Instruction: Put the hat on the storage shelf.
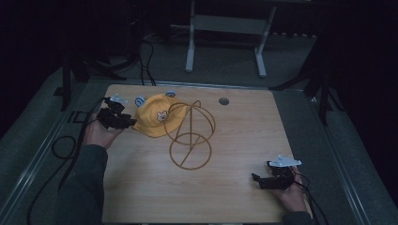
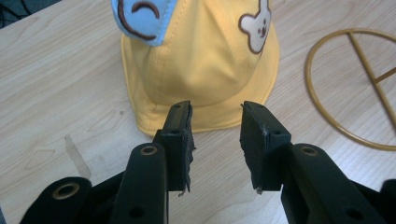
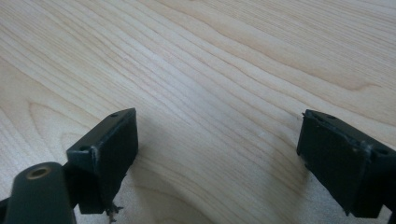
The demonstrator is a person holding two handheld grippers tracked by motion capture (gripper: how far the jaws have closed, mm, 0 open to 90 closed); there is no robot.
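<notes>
A yellow child's hat [image 1: 157, 119] with a bear patch and blue ears lies at the table's back left, leaning against a gold wire stand [image 1: 190, 136] of rings. In the left gripper view the hat [image 2: 201, 60] fills the top, its brim just beyond the fingertips. My left gripper [image 2: 215, 114] is open, jaws apart with nothing between them; the high view puts it [image 1: 126, 121] at the hat's left edge. Low over bare wood near the front right corner, my right gripper [image 1: 259, 180] stands wide open [image 3: 217, 135].
The wooden table [image 1: 234, 140] has a small round hole [image 1: 224, 101] near its back edge. A gold ring of the stand [image 2: 350, 88] lies right of the hat. Cables [image 1: 61, 145] trail off the table's left side. A white frame [image 1: 225, 37] stands on the floor behind.
</notes>
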